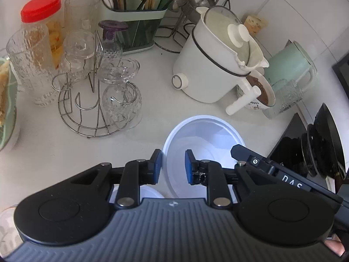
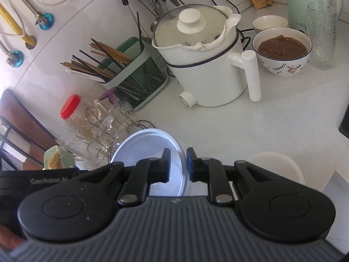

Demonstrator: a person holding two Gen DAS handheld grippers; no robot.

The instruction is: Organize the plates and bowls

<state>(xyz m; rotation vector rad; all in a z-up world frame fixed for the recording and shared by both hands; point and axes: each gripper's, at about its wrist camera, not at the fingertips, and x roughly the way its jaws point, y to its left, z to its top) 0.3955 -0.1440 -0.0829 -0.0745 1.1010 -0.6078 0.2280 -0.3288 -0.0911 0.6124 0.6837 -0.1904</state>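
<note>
On the white table in the left wrist view, one white bowl is tilted, its rim caught between the blue pads of the left tool, which is closed on it at the near left edge. The right tool reaches in from the right, and its dark tip touches the bowl's far right rim. Behind stand one white electric pot with a lid, one patterned bowl of brown food half hidden by the pot's handle, one mint kettle, one red-lidded jar, one chopstick holder and a wire rack holding several clear glasses, too overlapped to count. A white round thing under the tool's arms is mostly hidden.

In the right wrist view, the right tool grips the same bowl by its right rim, the thin edge pinched between the pads; the bowl's lower part is cut off by the tool's body. A second pale round dish lies just right of the tool, partly hidden. Beyond sit the pot, the food bowl, one smaller empty bowl behind it, and a tall glass. The left tool's black body shows at the left edge, its fingers hidden.
</note>
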